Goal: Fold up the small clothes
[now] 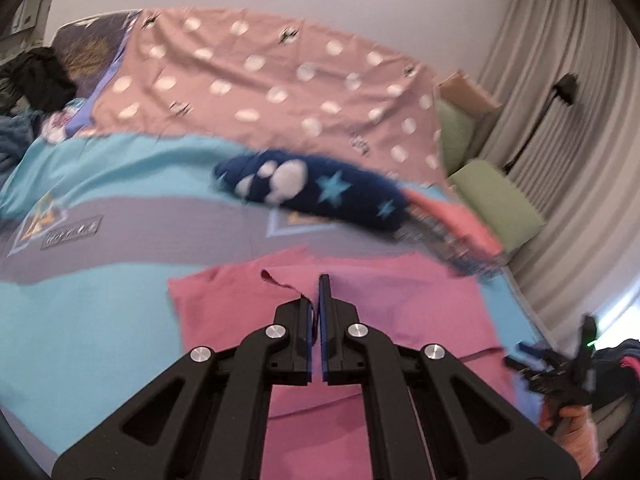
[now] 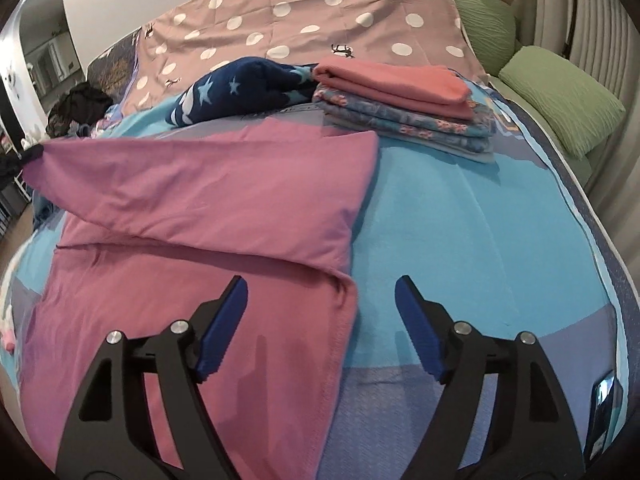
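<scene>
A pink garment (image 2: 200,208) lies on the bed, its far half lifted and partly folded over. My left gripper (image 1: 316,300) is shut on an edge of the pink garment (image 1: 360,280) and holds it up. That held corner shows at the far left of the right wrist view (image 2: 36,156). My right gripper (image 2: 320,320) is open and empty, just above the garment's right hem. It also shows in the left wrist view (image 1: 552,368) at the lower right.
A stack of folded clothes (image 2: 404,100), a coral piece on top, sits beyond the garment. A navy star-print item (image 2: 240,88) lies beside it. Green pillows (image 2: 560,104) are at the right, dark clothes (image 2: 80,108) at the far left, curtains (image 1: 560,80) behind.
</scene>
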